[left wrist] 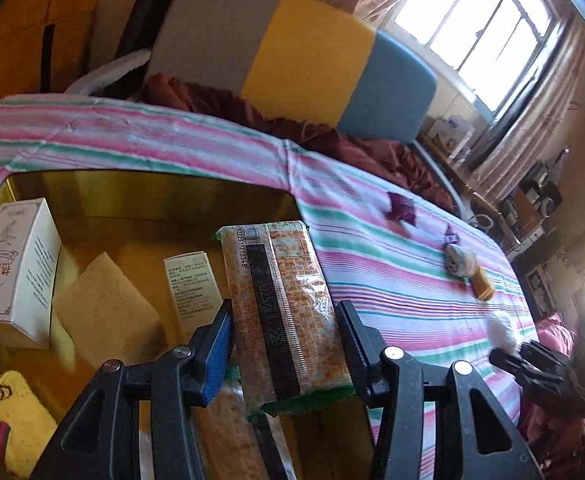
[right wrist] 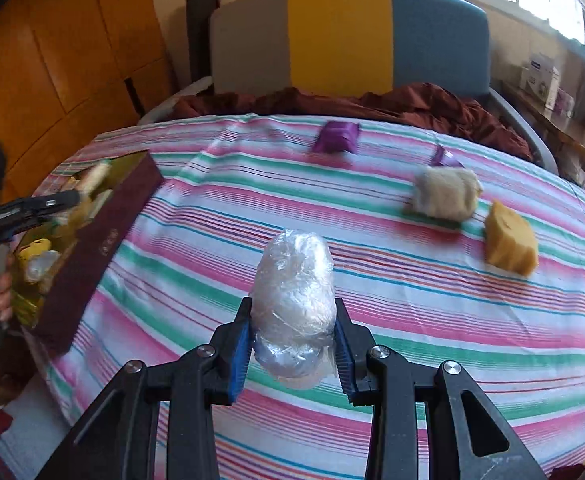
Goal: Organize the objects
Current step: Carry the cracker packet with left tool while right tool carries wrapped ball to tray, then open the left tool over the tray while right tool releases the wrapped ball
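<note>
My left gripper [left wrist: 286,316] is over the gold-lined box [left wrist: 152,196], its jaws around an orange cracker packet [left wrist: 288,312]. The right pad stands slightly off the packet, so the grip is unclear. The box holds a white carton [left wrist: 12,268], a tan sponge [left wrist: 104,312], a small leaflet box [left wrist: 192,284] and a yellow knitted item [left wrist: 8,412]. My right gripper [right wrist: 292,344] is shut on a ball wrapped in clear plastic [right wrist: 294,300], held above the striped sheet. The maroon box [right wrist: 92,240] lies at the left of the right wrist view, with the left gripper [right wrist: 28,208] over it.
On the striped sheet [right wrist: 412,280] lie a purple packet [right wrist: 336,138], a second purple wrapper [right wrist: 444,158], a furry white roll [right wrist: 444,194] and a yellow sponge block [right wrist: 510,242]. A grey, yellow and blue headboard [right wrist: 340,36] and a maroon quilt [right wrist: 412,104] stand behind.
</note>
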`<state>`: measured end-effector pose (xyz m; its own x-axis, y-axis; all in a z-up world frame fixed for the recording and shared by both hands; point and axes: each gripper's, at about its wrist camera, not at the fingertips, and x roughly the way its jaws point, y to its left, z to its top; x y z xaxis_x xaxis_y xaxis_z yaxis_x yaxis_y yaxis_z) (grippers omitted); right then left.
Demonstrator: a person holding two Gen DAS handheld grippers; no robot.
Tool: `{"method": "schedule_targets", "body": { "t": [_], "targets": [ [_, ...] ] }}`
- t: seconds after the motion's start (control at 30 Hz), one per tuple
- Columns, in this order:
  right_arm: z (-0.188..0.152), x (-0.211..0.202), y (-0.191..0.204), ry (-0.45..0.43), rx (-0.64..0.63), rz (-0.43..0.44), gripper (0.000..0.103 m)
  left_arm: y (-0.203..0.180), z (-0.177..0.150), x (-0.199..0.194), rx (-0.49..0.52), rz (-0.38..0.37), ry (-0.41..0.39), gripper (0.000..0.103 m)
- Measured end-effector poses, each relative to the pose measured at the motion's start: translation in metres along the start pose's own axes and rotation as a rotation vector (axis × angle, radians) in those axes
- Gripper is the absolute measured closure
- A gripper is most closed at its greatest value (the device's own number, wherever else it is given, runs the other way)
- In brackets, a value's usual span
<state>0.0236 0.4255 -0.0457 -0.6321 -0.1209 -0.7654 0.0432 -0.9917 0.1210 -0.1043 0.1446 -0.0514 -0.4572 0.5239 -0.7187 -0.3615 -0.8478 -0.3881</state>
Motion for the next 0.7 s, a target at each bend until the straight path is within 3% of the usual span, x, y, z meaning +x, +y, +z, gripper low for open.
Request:
{"method": "schedule_targets", "body": {
  "t": [0.1,0.37,0.5,0.6,0.7],
  "targets": [
    [0.005,-0.007,0.022,-0.023,-0.027,0.033,0.066,0.008,0.006,0.014,-0.065,-0.049,0.047,0.052],
    [0.011,-0.004,0.060,-0.045,-0.031,0.103,0.066,0.023,0.008,0.018,-0.192,-0.053,0.092,0.049],
    [0.011,0.005,0.074,-0.033,-0.026,0.135,0.066,0.022,0.004,-0.005,-0.145,-0.076,0.029,0.049],
    [0.011,0.010,0.088,-0.028,-0.033,0.159,0.066,0.021,-0.002,-0.031,-0.086,-0.050,-0.048,0.049],
    [0.013,0.012,0.102,-0.029,-0.031,0.194,0.066,0.031,-0.010,-0.056,-0.095,-0.036,-0.108,0.049]
  ]
}}
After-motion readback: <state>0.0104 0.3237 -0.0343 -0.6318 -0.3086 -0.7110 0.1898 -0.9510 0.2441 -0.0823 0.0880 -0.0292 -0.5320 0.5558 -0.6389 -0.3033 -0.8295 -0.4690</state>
